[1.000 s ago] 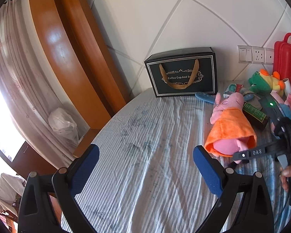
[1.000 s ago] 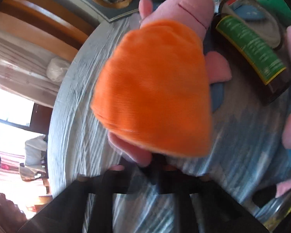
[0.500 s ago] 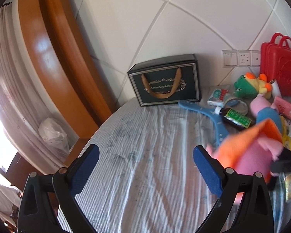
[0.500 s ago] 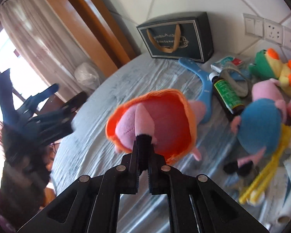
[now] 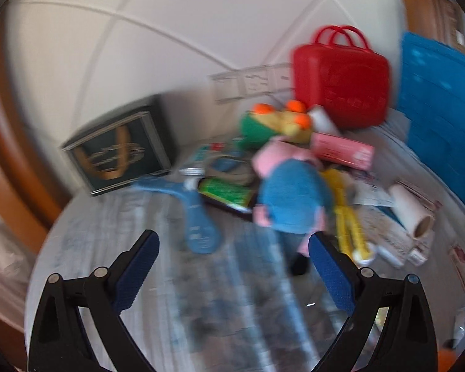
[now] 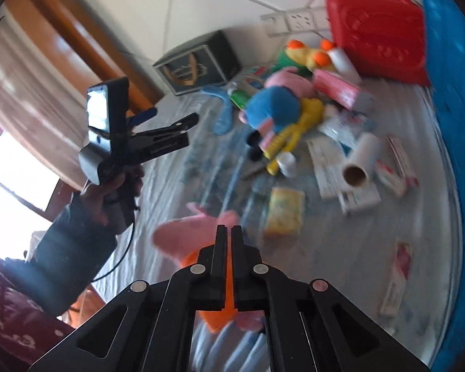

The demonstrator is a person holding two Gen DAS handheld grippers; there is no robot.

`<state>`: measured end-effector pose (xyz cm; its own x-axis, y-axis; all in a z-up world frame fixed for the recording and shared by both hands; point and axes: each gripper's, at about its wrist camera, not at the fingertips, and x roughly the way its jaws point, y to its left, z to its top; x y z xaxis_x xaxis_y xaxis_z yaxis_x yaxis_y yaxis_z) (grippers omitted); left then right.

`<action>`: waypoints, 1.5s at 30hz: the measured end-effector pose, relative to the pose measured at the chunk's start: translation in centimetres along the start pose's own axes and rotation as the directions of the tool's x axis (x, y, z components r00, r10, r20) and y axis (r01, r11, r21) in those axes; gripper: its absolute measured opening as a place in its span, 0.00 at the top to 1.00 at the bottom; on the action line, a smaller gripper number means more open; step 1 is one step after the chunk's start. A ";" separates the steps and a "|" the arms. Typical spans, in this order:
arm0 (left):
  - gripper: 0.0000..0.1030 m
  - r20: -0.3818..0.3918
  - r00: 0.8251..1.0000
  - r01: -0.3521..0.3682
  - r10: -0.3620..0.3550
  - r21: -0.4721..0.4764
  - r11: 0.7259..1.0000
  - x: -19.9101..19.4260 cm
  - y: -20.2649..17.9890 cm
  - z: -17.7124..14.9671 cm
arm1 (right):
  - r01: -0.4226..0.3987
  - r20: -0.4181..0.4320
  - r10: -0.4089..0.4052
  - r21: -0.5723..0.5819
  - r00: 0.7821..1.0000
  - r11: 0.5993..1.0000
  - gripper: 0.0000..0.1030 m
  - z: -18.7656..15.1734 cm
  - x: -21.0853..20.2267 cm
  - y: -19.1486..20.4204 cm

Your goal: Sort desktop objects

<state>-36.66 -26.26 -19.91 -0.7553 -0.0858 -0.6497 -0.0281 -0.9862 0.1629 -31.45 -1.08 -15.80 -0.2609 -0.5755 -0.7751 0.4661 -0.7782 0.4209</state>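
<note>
Barely started — right gripper (image 6: 228, 232) clamped on the pink plush (image 6: 183, 237), hanging low over the counter (image 6: 341, 248); left gripper (image 5: 232, 266) spread wide, holding nothing; the pile (image 5: 297, 186) by the red case (image 5: 341, 83) looks unsorted.

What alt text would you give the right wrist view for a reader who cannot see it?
The right gripper, fingers nearly shut, holds a pink plush pig in an orange dress above a cloth-covered table. Beyond lie a blue-dressed plush, a cardboard tube and a red case; the left gripper hangs at left.
</note>
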 end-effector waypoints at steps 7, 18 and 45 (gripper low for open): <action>0.23 -0.081 0.993 0.093 -0.087 0.063 0.994 6.3 -4.8 -0.2 | -0.045 -0.010 0.046 0.060 0.999 0.997 0.97 -1.2 -0.2 -3.5; 0.23 -0.120 0.983 0.154 -0.142 0.098 0.983 8.3 -5.1 0.3 | 0.033 0.028 -0.032 -0.065 0.999 0.997 0.29 2.8 4.2 -3.9; 0.23 -0.089 0.985 0.153 -0.147 0.067 0.986 2.8 0.3 -1.8 | 0.072 -0.132 -0.061 0.083 0.989 0.994 0.85 16.3 21.4 -9.8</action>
<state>-37.60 -27.09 -22.95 -0.6819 0.0477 -0.7299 -0.1873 -0.9760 0.1111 -55.39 -9.86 -28.79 -0.1752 -0.4890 -0.8545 0.3740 -0.8360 0.4016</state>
